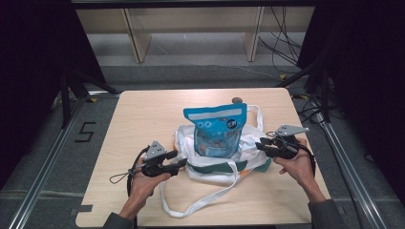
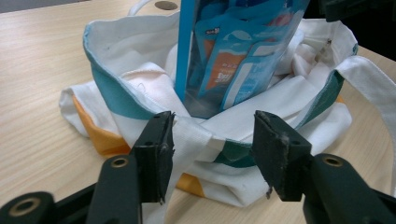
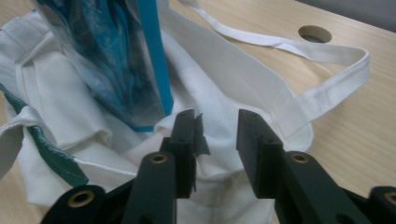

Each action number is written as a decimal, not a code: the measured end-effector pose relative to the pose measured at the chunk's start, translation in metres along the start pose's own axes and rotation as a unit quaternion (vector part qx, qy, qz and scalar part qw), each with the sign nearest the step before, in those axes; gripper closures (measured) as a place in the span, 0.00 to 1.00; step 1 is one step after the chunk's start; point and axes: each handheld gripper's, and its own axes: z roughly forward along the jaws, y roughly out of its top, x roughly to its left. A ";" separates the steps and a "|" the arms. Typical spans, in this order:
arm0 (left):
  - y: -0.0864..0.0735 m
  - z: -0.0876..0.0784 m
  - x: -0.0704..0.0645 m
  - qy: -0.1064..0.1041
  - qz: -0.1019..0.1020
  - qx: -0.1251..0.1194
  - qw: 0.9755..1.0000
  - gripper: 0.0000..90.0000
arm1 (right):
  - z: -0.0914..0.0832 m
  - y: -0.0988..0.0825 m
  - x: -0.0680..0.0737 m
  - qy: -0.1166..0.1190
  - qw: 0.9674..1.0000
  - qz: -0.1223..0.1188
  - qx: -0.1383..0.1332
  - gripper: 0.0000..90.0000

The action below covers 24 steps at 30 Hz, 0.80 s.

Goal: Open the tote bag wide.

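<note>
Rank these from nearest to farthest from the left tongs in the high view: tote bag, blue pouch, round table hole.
1. tote bag, its rim right beside the left tongs.
2. blue pouch, standing in the bag, mid-table.
3. round table hole, at the far edge.

Light wood counter (image 1: 143, 114) is sitting mid-frame, rounded corners, with a round cable hole (image 1: 237, 100) at its far edge. Grey floor (image 1: 191, 47) is running under and around it. Metal rails (image 1: 43, 171) are flanking both sides, angling toward the back. A black "5" marking (image 1: 85, 132) is lying on the floor left of the counter. A pale wooden shelf frame (image 1: 191, 28) is standing against the far side, its uprights resting on the floor. Black cables (image 1: 282, 43) are trailing across the floor at back right. Dark curtain-like panels (image 1: 28, 71) are closing off both sides. Light is falling from above, with the edges staying dim.
</note>
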 end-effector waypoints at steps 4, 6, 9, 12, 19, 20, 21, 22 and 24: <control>-0.002 -0.002 0.002 -0.004 -0.004 0.003 1.000 0.45 | -0.003 0.000 0.003 -0.002 1.000 0.004 0.000 0.62; -0.003 -0.002 0.003 -0.005 -0.004 0.004 1.000 0.41 | -0.003 -0.001 0.004 -0.005 1.000 0.008 -0.002 0.57; -0.005 -0.004 0.004 0.004 -0.002 0.009 1.000 0.39 | -0.004 -0.002 0.004 -0.009 1.000 0.015 -0.007 0.54; -0.006 -0.005 0.006 -0.001 -0.004 0.012 1.000 0.37 | -0.004 -0.004 0.003 -0.014 1.000 0.009 -0.005 0.52; -0.010 -0.010 0.010 0.004 -0.015 0.006 1.000 0.34 | -0.004 -0.009 0.009 -0.015 1.000 0.019 -0.005 0.50; -0.011 -0.011 0.012 0.002 -0.012 0.008 1.000 0.34 | -0.005 -0.009 0.007 -0.016 1.000 0.009 -0.005 0.50; -0.012 -0.011 0.012 0.008 -0.014 0.009 1.000 0.34 | -0.005 -0.010 0.006 -0.016 1.000 0.008 -0.006 0.50; -0.014 -0.011 0.013 0.008 -0.018 0.009 1.000 0.34 | -0.005 -0.010 0.008 -0.016 1.000 0.015 -0.004 0.50; -0.016 -0.011 0.014 0.009 -0.020 0.011 1.000 0.33 | -0.006 -0.010 0.009 -0.015 1.000 0.016 -0.002 0.49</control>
